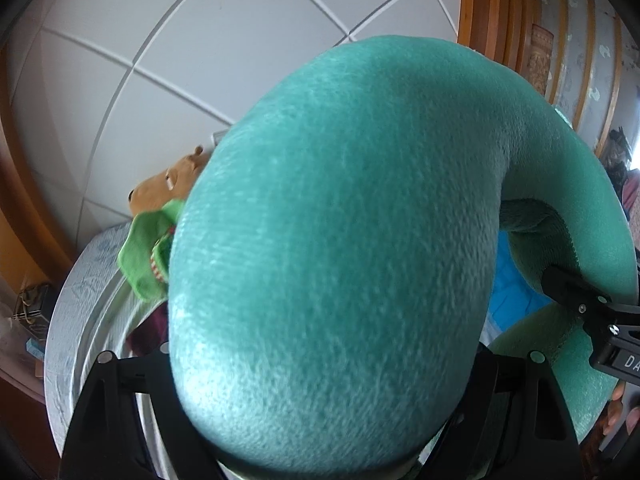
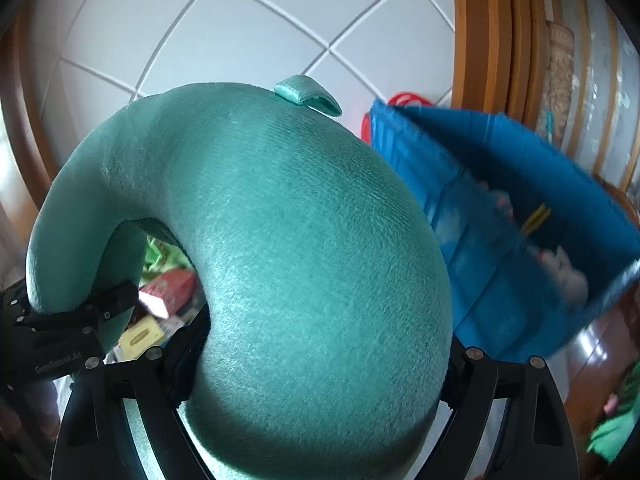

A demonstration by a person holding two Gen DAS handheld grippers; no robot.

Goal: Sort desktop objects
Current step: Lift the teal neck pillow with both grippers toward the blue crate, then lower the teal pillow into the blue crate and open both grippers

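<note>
A teal plush U-shaped neck pillow [image 1: 340, 240] fills both views and is held up off the surface. My left gripper [image 1: 320, 364] is shut on one thick arm of it, with the black fingers [image 1: 104, 392] pressed against its sides. My right gripper [image 2: 320, 364] is shut on the other arm of the neck pillow [image 2: 300, 260]. Each gripper shows in the other's view: a finger [image 1: 568, 292] of the right one at the right edge, a finger [image 2: 108, 304] of the left one at the left edge. The pillow's hang loop [image 2: 308, 94] sticks up at its top.
A blue fabric bin [image 2: 500, 220] with blurred items inside stands to the right. A brown plush toy with green cloth [image 1: 160, 200] lies on a white round container [image 1: 68, 300] at left. A red box [image 2: 168, 288] and a yellow box [image 2: 140, 336] lie below. White tiled floor and wooden frames lie beyond.
</note>
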